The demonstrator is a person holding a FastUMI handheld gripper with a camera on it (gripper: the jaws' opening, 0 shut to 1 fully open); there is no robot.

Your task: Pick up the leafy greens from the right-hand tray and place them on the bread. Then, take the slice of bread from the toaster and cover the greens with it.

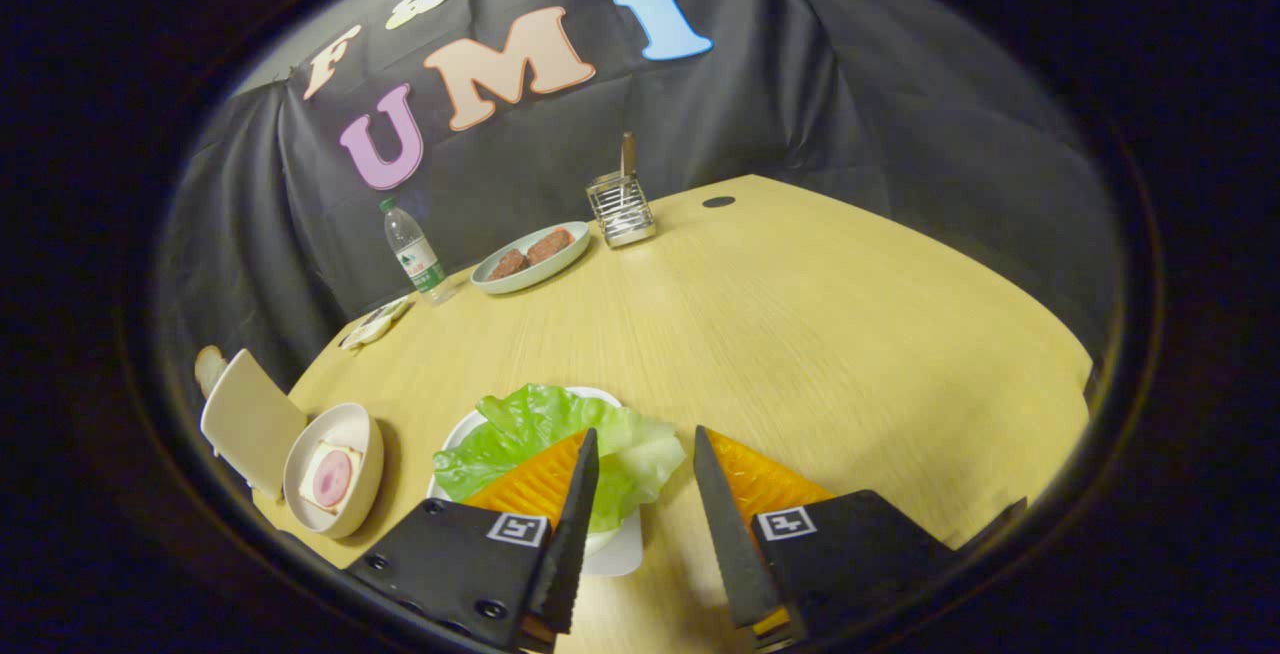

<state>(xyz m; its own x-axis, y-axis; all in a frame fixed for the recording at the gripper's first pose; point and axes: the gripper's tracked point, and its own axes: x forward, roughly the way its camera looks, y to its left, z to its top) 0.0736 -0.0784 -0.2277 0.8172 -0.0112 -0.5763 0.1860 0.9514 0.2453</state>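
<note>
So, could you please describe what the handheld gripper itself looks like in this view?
The gripper has two flat, blade-like fingers that taper to points, with saw-toothed inner edges and ribbed outer faces. Each is fixed to an angular black mount. Both mounts carry a small square black-and-white marker, and round screw heads show on the left mount. No cables or sleeves are visible.

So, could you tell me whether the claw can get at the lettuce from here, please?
Probably yes: the claw is open, the lettuce lies uncovered on its white tray just ahead, overlapped by one finger.
</note>
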